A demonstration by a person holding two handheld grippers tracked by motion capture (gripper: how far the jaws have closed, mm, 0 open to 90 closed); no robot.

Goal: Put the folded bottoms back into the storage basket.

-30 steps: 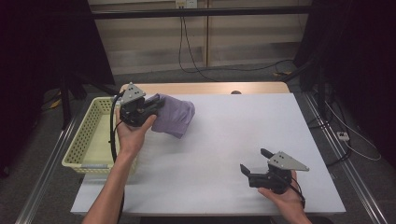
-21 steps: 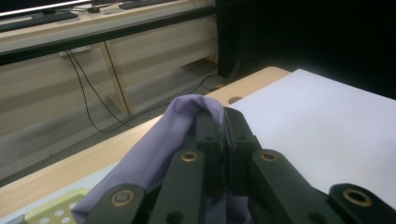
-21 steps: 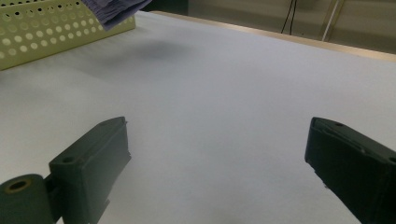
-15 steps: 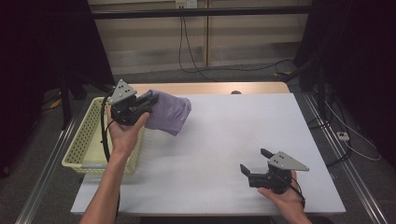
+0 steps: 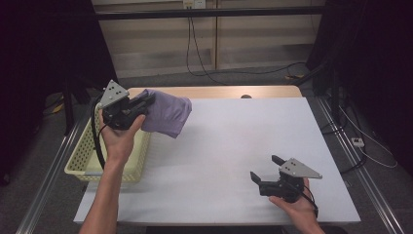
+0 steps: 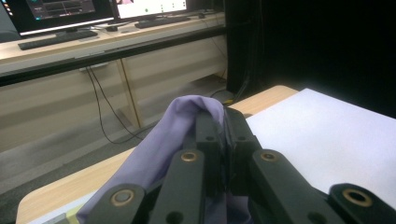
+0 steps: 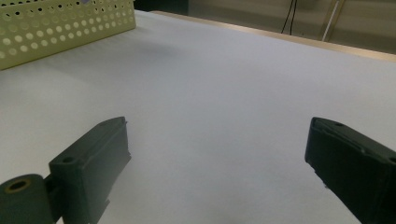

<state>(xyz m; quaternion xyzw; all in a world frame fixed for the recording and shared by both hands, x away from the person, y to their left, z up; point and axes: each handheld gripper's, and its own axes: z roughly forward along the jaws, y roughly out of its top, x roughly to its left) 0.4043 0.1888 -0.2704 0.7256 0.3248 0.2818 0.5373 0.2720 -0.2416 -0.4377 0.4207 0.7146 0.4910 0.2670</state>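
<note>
A folded purple cloth (image 5: 168, 114) hangs in the air over the table's back left, just right of the yellow basket (image 5: 87, 161). My left gripper (image 5: 146, 101) is shut on its left edge; in the left gripper view the cloth (image 6: 159, 144) drapes over the two closed jaws of that gripper (image 6: 223, 123). My right gripper (image 5: 265, 168) rests low at the table's front right, jaws wide apart. In the right gripper view nothing but bare white tabletop lies between the spread fingers of the right gripper (image 7: 219, 154).
The white tabletop (image 5: 243, 141) stretches between the two hands. A perforated yellow basket (image 7: 56, 28) stands at the left edge. A wooden strip (image 5: 219, 91) runs along the table's far edge, with cables on the floor beyond.
My left hand has carried the purple cloth up and to the left, toward the basket. The right hand has stayed where it was.
</note>
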